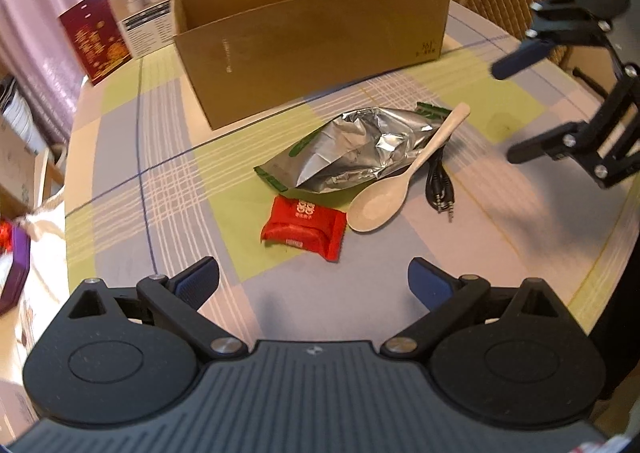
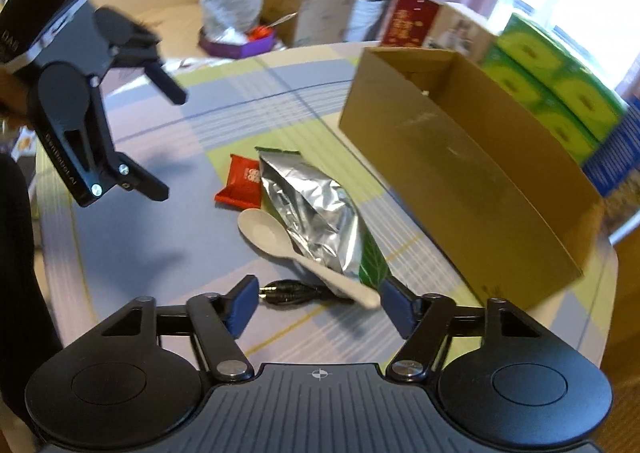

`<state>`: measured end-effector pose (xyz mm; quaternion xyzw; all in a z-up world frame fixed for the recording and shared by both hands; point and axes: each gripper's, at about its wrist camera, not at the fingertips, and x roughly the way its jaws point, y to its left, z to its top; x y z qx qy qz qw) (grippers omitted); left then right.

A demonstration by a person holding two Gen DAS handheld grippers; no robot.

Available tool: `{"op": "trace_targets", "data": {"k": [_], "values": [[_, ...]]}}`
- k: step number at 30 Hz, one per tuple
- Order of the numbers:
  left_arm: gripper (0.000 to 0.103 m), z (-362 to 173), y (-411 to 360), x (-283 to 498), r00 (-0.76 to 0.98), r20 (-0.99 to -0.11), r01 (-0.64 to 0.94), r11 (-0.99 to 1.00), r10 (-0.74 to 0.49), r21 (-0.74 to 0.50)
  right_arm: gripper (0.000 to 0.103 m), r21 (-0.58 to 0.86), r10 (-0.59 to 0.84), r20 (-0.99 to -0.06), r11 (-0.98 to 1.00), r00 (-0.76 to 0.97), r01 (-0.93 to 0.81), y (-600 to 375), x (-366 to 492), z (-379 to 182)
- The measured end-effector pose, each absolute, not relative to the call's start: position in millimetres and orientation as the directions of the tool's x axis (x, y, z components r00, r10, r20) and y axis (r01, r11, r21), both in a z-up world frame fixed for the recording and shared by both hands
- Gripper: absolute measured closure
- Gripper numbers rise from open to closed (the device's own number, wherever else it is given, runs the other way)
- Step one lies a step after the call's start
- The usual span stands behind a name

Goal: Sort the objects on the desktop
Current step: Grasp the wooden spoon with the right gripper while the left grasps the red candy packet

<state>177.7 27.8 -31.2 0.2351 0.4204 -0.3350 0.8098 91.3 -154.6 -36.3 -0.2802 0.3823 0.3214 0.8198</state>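
Sorting looks barely begun, judging by the layout. 4 items lie loose on the table point(image 1: 120, 181), all outside the cardboard box point(image 1: 312, 49).

Left gripper point(image 1: 314, 285): jaws spread wide, nothing between them, held above the table. Just ahead of its jaws sits the red snack packet point(image 1: 304, 231); a little further ahead, the crumpled silver foil bag point(image 1: 352, 153). Ahead and slightly right of the jaws, the pale spoon point(image 1: 394, 183) rests with its handle leaning on the bag's edge and its bowl just beside the red packet. Black audio cable point(image 1: 440, 183) lies to the right of the spoon, partly under its handle.

Right gripper point(image 2: 314, 303): jaws also wide apart and empty, low over the table. Spoon handle tip and the cable point(image 2: 296, 291) sit right between its fingertips; whether it touches them I cannot tell.

Box stands beyond the cluster from the left jaws, open top. The part of its interior that shows looks bare; the floor is mostly hidden.

Done: nothing that I can confirm. Left: all 4 items, probably starting with the spoon or the cable.
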Motion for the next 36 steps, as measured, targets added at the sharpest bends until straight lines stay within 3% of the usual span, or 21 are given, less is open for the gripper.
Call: {"op": "trace_targets", "data": {"k": [7, 12, 15, 25, 32, 36], "values": [[0.009, -52, 16, 202, 0.399, -0.847, 0.802, 0.581, -0.350, 0.138, 0.057, -0.266, 0.292, -0.833, 0.534, 0.470, -0.803, -134, 110, -65], [0.010, -64, 11, 216, 0.385, -0.844, 0.827, 0.545, -0.373, 0.136, 0.075, -0.314, 0.278, -0.838, 0.459, 0.470, -0.831, -124, 116, -85], [0.010, -70, 9, 222, 0.372, -0.843, 0.833, 0.541, -0.388, 0.118, 0.080, -0.340, 0.270, -0.840, 0.412, 0.470, -0.845, -120, 119, -95], [0.011, -82, 4, 231, 0.337, -0.845, 0.852, 0.517, -0.416, 0.085, 0.088, -0.436, 0.223, -0.842, 0.254, 0.491, -0.863, -101, 119, -124], [0.027, -87, 2, 231, 0.308, -0.855, 0.855, 0.515, -0.416, 0.057, 0.099, -0.484, 0.206, -0.828, 0.205, 0.521, -0.851, -99, 109, -128], [0.048, -87, 1, 227, 0.296, -0.864, 0.851, 0.523, -0.407, 0.045, 0.099, -0.443, 0.204, -0.844, 0.255, 0.496, -0.860, -103, 106, -120]]}}
